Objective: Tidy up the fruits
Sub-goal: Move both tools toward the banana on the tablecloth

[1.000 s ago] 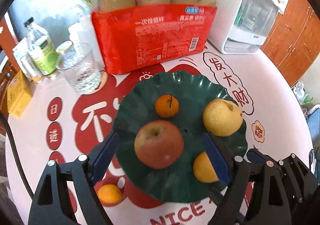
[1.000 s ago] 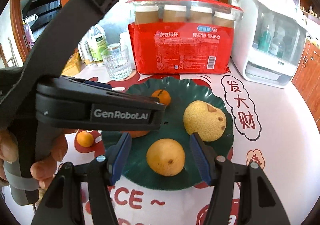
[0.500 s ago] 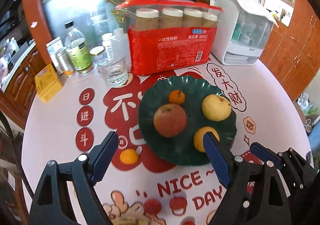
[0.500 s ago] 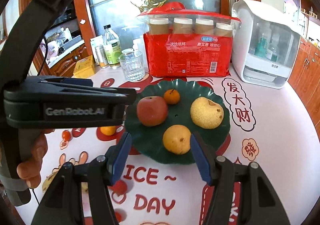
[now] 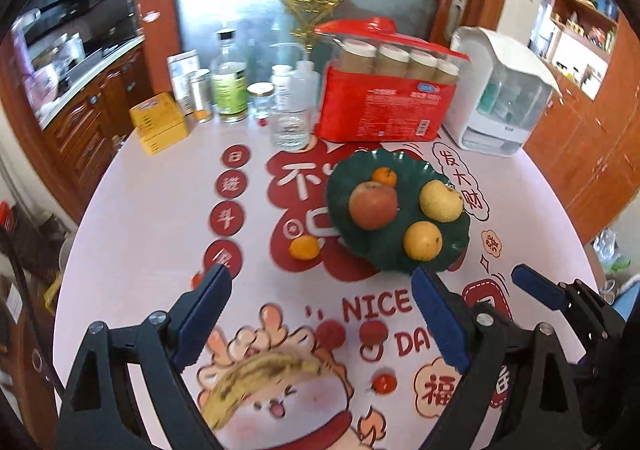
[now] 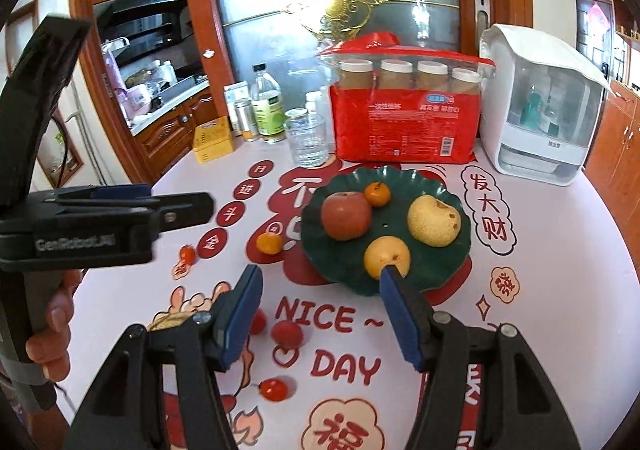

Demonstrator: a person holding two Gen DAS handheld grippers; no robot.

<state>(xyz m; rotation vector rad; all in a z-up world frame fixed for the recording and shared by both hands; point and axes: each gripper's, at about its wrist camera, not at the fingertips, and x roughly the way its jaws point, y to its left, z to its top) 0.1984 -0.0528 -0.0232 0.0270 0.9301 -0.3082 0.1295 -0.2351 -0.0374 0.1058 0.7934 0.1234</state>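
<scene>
A dark green plate (image 5: 456,246) (image 6: 452,266) holds a red apple (image 5: 373,205) (image 6: 346,215), a small tangerine (image 5: 384,176) (image 6: 377,194), a yellow pear (image 5: 441,201) (image 6: 433,220) and an orange (image 5: 422,240) (image 6: 386,257). A second tangerine (image 5: 305,247) (image 6: 269,243) lies on the tablecloth left of the plate. A banana (image 5: 256,378) lies near the front, between the left fingers. Small red fruits (image 5: 331,334) (image 6: 286,334) lie loose near it. My left gripper (image 5: 320,318) and right gripper (image 6: 320,310) are open, empty, held back from the plate.
At the back stand a red pack of paper cups (image 5: 386,106) (image 6: 406,122), a white appliance (image 5: 500,98) (image 6: 540,110), a glass (image 5: 291,128) (image 6: 306,144), bottles (image 5: 229,86) and a yellow box (image 5: 159,122). The left gripper's body (image 6: 80,226) shows at the left of the right wrist view.
Both grippers have drawn back and up from the plate, still open. The apple stays on the plate. The banana and small red fruits have come into view.
</scene>
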